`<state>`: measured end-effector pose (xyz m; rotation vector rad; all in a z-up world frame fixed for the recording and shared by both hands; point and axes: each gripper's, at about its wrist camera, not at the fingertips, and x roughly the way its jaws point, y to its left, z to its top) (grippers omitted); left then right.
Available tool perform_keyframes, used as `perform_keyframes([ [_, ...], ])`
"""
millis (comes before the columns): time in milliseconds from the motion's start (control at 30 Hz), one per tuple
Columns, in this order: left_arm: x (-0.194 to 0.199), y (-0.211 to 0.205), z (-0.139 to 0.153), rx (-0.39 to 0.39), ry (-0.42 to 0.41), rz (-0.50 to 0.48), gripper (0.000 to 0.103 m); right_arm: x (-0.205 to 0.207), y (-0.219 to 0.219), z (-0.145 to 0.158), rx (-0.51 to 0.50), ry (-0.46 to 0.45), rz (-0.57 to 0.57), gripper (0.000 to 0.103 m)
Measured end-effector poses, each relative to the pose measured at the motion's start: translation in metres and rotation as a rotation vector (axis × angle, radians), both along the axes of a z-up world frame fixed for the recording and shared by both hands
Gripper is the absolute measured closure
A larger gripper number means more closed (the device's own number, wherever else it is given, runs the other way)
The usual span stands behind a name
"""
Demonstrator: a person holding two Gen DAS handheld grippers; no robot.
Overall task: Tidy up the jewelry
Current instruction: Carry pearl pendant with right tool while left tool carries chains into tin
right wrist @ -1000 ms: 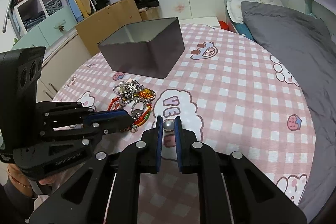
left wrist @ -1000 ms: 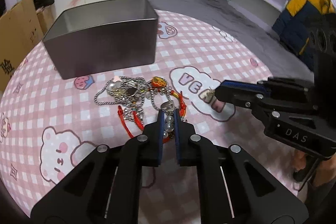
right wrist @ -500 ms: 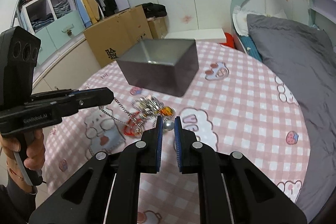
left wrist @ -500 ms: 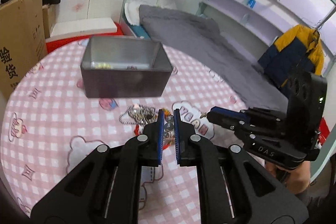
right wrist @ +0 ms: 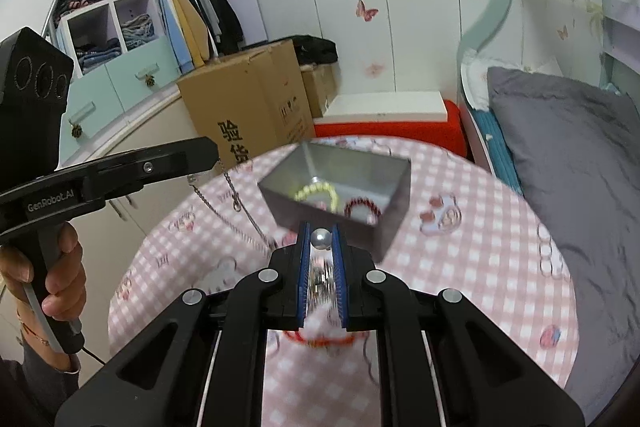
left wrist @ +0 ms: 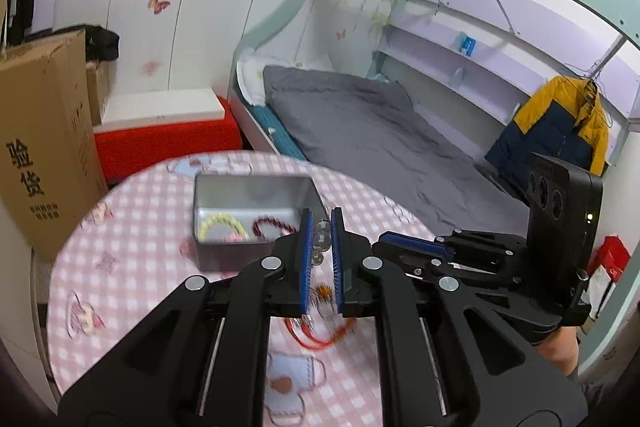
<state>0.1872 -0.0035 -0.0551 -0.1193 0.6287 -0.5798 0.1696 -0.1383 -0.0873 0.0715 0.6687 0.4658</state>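
Beads [left wrist: 320, 241] showing pinched in left gripper [left wrist: 320, 223]; chain [right wrist: 240, 211] dangling, blurred. Right gripper [right wrist: 321, 233] clamping silver ball [right wrist: 321, 239], pile [right wrist: 320, 281] at 6 o'clock smearing.

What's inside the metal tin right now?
The tin holds a yellow bracelet and a dark red bracelet. Its near wall hides part of the floor, so more may be inside.

"GenRobot.AI" is printed in pale letters on the side of the left gripper [right wrist: 214, 155], at the left edge of the right wrist view. The cardboard box [right wrist: 248, 107], centre left in the same view, and upper left in the left wrist view [left wrist: 44, 131], carries black characters "验货".
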Motion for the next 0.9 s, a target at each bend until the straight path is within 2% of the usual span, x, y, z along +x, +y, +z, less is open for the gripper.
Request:
perform_keyframes([
  [333,0.058,-0.012,0.013,0.073,-0.03,0.02,0.094,0.049,0.016,0.01,-0.026,-0.04,-0.019,0.093],
  [467,0.081,-0.016,-0.003,0.111,-0.006,0.035,0.094,0.064,0.02,0.003,-0.044,-0.032,-0.023,0.093],
  [633,0.105,-0.018,-0.031,0.144,0.063,0.043,0.094,0.078,0.024,-0.012,-0.058,0.001,-0.02,0.093],
  [900,0.12,-0.02,-0.063,0.192,0.139,0.06,0.093,0.087,0.032,-0.031,-0.058,0.053,-0.01,0.093],
])
